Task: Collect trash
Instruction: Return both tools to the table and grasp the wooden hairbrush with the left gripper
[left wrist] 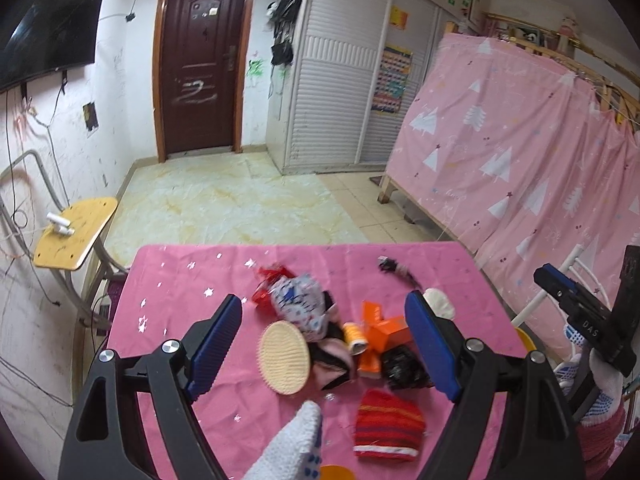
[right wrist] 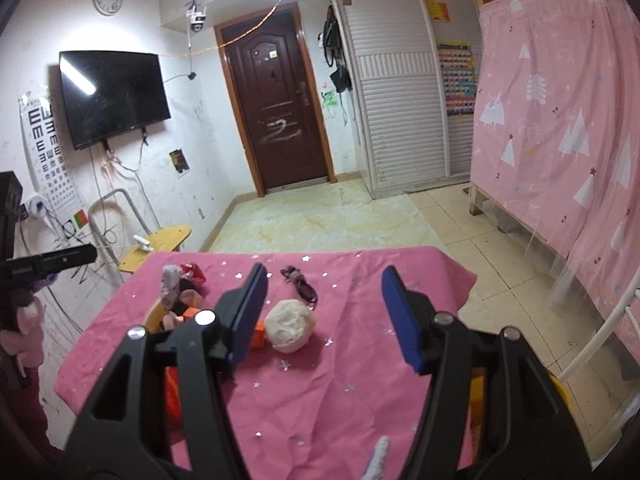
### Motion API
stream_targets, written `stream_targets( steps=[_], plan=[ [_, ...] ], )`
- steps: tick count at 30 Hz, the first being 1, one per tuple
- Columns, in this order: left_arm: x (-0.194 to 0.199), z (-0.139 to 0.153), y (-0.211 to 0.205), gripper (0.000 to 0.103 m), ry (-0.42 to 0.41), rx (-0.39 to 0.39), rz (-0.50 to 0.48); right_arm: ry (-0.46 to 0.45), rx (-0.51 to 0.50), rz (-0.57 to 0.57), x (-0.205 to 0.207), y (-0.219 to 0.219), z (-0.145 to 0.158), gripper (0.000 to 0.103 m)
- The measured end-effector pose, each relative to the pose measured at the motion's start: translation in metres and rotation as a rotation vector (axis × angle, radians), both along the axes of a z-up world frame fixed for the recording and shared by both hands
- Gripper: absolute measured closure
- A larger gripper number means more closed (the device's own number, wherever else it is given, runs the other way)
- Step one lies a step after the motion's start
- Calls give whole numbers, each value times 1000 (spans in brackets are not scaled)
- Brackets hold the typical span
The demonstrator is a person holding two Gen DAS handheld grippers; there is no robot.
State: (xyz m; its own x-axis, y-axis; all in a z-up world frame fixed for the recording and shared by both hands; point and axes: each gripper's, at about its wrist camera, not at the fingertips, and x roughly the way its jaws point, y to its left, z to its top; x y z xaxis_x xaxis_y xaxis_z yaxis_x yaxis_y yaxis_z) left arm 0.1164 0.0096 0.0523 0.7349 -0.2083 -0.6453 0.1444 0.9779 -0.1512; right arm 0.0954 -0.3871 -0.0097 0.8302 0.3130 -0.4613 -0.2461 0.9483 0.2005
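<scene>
i am reading this as the approach step: nothing is collected yet, and both tools are hanging above the pink-clothed table (left wrist: pixel 168 280) with the litter lying loose on it.

the left gripper (left wrist: pixel 324 340) is standing spread wide, nothing between its blue pads. the main heap is lying under it: a patterned crumpled wrapper (left wrist: pixel 298 308) at about 12 o'clock of the heap, a red wrapper (left wrist: pixel 266 282) just behind it at 11, a round beige disc (left wrist: pixel 284 358) at 8, an orange box (left wrist: pixel 380 332) at 3 and a black crumpled bag (left wrist: pixel 404 370) at 4, all touching or overlapping. a red knitted piece (left wrist: pixel 388 426) is lying apart at 6.

the right gripper (right wrist: pixel 324 312) is also standing apart and empty; a white crumpled ball (right wrist: pixel 290 326) is sitting between its jaws' line of sight, near the left pad, with a dark cord (right wrist: pixel 300 282) beyond it at 12.

i am judging the next move as lowering one tool over a single piece. the heap is risking a double pick. i am seeing no bin clearly.
</scene>
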Motion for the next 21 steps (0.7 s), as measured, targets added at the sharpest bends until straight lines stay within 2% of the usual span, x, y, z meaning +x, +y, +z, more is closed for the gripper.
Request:
stream_targets(
  steps=[4, 11, 21],
  plan=[
    [-3, -20, 5, 27, 39, 3, -6, 19, -10, 29, 6, 13, -4, 42],
    [-15, -45, -5, 27, 57, 46, -44, 56, -27, 57, 13, 33, -17, 41],
    [-1, -82, -23, 27, 84, 196, -75, 128, -47, 88, 36, 49, -41, 41]
  ],
)
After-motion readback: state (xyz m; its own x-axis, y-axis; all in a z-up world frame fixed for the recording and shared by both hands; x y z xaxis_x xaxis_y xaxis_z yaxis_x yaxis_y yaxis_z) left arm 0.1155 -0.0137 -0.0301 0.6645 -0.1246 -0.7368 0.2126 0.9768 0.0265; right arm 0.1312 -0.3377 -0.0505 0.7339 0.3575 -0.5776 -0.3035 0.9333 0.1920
